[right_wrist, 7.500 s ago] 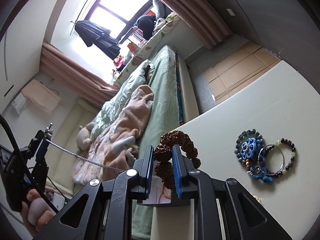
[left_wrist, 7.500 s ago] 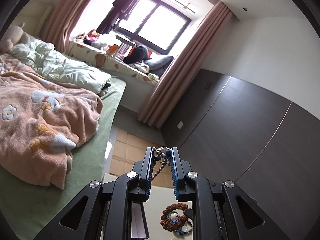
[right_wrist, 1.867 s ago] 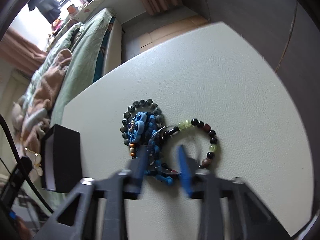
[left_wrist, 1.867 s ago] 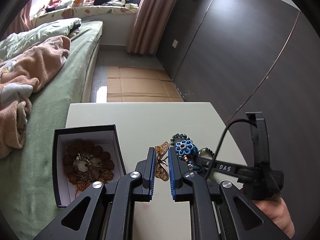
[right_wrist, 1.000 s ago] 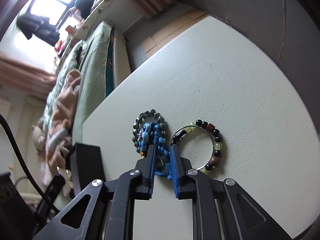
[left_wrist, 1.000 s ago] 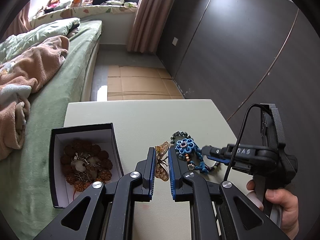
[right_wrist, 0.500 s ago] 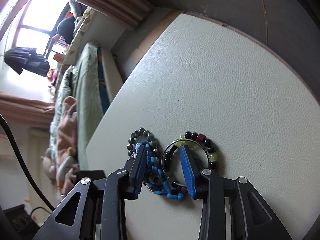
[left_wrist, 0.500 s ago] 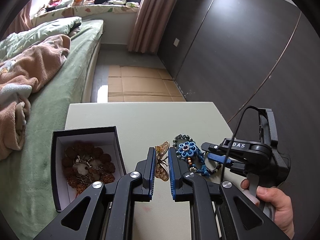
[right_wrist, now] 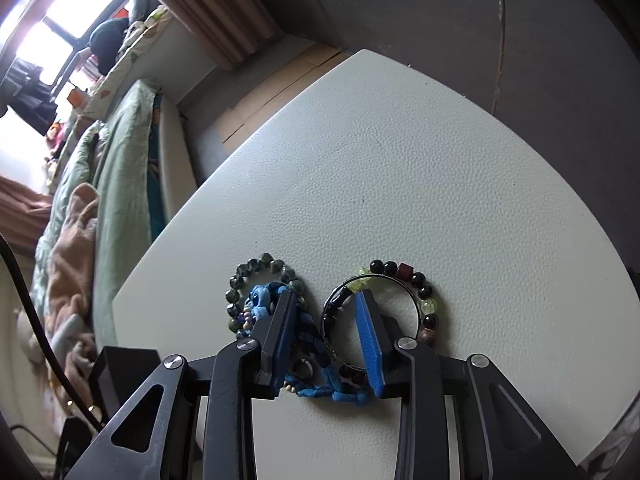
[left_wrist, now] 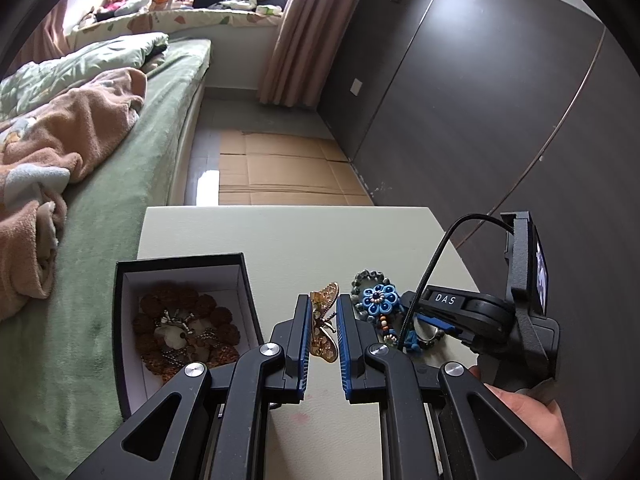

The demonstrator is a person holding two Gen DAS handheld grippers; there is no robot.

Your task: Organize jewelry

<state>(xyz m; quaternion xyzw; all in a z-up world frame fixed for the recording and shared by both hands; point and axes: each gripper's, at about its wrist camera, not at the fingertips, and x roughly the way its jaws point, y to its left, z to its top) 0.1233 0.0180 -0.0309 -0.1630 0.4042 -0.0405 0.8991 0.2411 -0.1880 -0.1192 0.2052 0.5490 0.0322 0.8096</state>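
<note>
My left gripper [left_wrist: 323, 309] is shut on a gold butterfly brooch [left_wrist: 323, 322] and holds it above the white table [left_wrist: 288, 240], right of the black jewelry box [left_wrist: 180, 316]. The box holds a brown bead bracelet and a silver chain [left_wrist: 180, 330]. My right gripper [right_wrist: 326, 300] is open, low over the jewelry pile. Its fingers straddle the blue flower cord bracelet [right_wrist: 264, 300] and the near side of the black and green bead bracelet [right_wrist: 416, 280] with a thin silver ring. A dark green bead bracelet [right_wrist: 256, 268] lies under the blue one. The right gripper also shows in the left wrist view [left_wrist: 436, 320].
A bed with green sheet and peach blanket [left_wrist: 72, 152] runs along the table's left side. Dark wall panels [left_wrist: 480, 100] stand to the right. Cardboard [left_wrist: 280, 168] covers the floor beyond the table's far edge.
My right gripper was shut on the blue cord bracelet a second ago, then opened and now spreads wider over the pile. My left gripper stays still with the brooch.
</note>
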